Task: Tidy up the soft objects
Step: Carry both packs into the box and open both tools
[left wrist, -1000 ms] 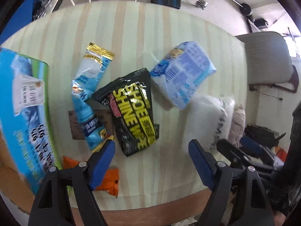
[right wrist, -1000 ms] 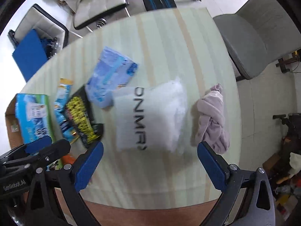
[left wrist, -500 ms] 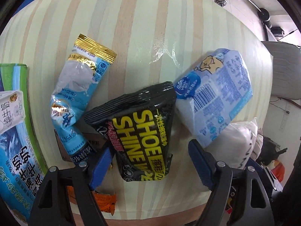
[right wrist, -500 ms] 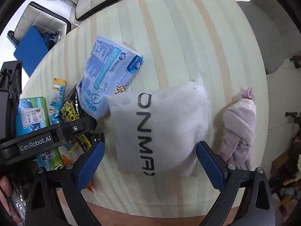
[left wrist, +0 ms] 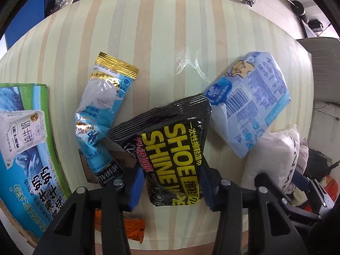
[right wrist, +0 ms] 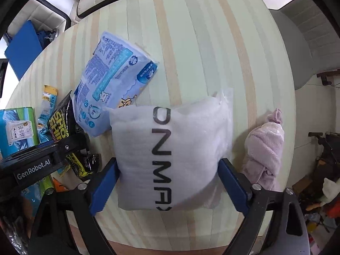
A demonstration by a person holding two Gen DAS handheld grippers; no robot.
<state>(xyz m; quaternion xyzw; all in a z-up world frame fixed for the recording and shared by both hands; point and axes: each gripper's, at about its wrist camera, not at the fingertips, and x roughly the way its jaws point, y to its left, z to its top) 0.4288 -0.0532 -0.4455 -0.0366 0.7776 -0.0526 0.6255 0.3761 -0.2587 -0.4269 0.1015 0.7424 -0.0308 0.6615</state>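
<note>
- Landmark: the black wipes pack lies near the front edge of the striped table. All places below are given relative to this pack.
- Left gripper: its jaws have just been closing, and the blue pads press the two side edges of the near end of the wipes pack. The pack is gripped but rests on the table.
- Right gripper: its jaws have just been closing around the white padded bag, which lies to the right of the wipes pack. Both pads touch the bag's sides; the bag rests on the table.
- To the right of the wipes pack, and touching its far corner, lies the blue tissue pack. Its near end overlaps the white bag.
- Left of the wipes pack lies the blue sachet, its lower end against the pack's edge. Further left stands the milk carton box.
- Beyond the white bag, on the side away from the wipes pack, lies a pink cloth, apart from the bag.
- Step in hand, as judged: securing a two-handed pickup, one soft item per gripper.
- Next move, as judged: lift both items straight up. The tissue pack may shift, since it overlaps the white bag. Soft items sag, so a firm hold is required before transport.
</note>
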